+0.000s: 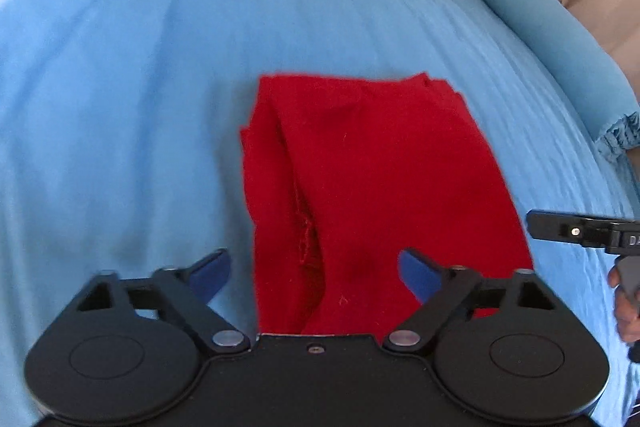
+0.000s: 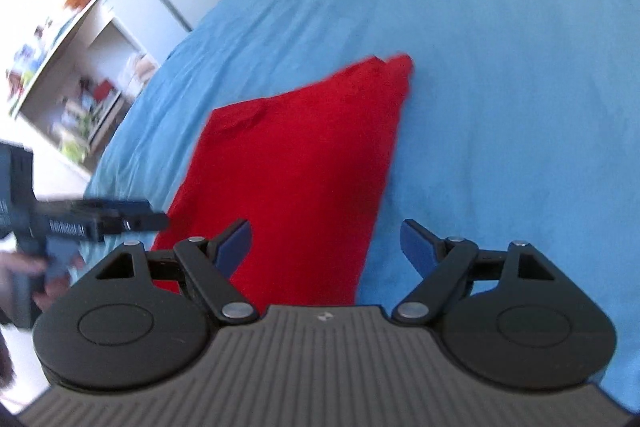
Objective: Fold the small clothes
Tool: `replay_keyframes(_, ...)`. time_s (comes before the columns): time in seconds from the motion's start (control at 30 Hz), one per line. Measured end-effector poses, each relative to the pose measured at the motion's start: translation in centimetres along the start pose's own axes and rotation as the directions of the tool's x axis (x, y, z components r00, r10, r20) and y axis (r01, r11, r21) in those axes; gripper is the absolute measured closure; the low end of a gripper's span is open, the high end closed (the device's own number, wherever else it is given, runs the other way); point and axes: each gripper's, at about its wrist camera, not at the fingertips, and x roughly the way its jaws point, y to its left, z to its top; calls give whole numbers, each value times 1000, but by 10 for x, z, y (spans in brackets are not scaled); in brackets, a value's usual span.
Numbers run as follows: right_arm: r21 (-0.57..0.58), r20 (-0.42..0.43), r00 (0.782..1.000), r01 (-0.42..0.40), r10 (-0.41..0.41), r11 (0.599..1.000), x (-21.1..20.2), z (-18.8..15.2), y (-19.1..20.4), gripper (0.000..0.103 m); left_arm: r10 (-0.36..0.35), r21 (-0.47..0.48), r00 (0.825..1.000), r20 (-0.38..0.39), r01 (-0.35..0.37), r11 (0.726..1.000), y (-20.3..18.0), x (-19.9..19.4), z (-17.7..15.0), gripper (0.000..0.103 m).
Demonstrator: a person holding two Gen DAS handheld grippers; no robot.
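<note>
Garment: we saw the folded red cloth (image 1: 372, 187) lying flat on the bed's blue sheet (image 1: 140, 87).
Left gripper (image 1: 316, 267): fingers released, spread over its near edge.
Right gripper (image 2: 326, 247): fingers released, straddling its right edge.
Texture: soft, matte knit.

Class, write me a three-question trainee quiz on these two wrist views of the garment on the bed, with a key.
1. True or false: the left gripper has its pads pressed on the red garment.
2. What does the garment lie on: A) wooden table, B) blue bedsheet, C) tiled floor?
3. Fill in: the right gripper has its jaws ____.

Key: 1 false, both pads stand apart from the cloth; 2 B; 3 open.
</note>
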Motion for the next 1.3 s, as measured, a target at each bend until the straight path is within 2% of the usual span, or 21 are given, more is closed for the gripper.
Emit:
replay_keyframes(0.07,69,-21,999,-31,32,997,14,0,-14,16,-47,-31,999,-9,47,998,-1,10,-4,28)
replay_keyframes(0.17,144,-22,997,-74,78,987,28,-4,-26,22,-79,-65,997,24,80,995,7,15,-6,29)
replay_keyframes(0.33,262,-10,991,-123,130,957,48,-12,-35,29,-86,-114,995,48,91,989,6,18,-7,57)
replay_keyframes(0.4,260,-7,991,-124,131,958,53,-10,-31,40,-63,-115,996,57,70,991,-1,17,-4,66)
replay_keyframes(0.47,227,-10,994,-107,113,968,53,-9,-25,55,-37,-101,997,65,43,994,-9,14,-4,69)
replay_keyframes(0.5,211,-9,994,-106,110,972,53,-8,-22,59,-26,-91,997,69,32,995,-13,10,-4,71)
replay_keyframes(0.63,130,21,997,-77,75,989,39,-6,-7,64,2,-65,995,103,5,998,-27,-3,-8,74)
replay_keyframes(0.77,97,71,994,-96,89,991,13,-5,4,66,-33,-59,990,137,41,997,-43,-25,-16,74)
replay_keyframes(0.97,75,98,991,-99,91,992,-54,-17,0,66,-86,-33,987,140,91,995,-97,-53,-50,74)
replay_keyframes(1.13,54,67,996,-64,60,997,-105,-56,-20,66,-89,-27,992,87,91,995,-141,-43,-98,74)
replay_keyframes(1.23,86,14,999,-37,36,996,-108,-85,-44,66,-30,-11,998,52,31,999,-153,-21,-124,73)
replay_keyframes(1.3,79,1,1000,-6,5,997,-104,-104,-59,66,-42,-47,997,70,45,998,-145,-13,-132,72)
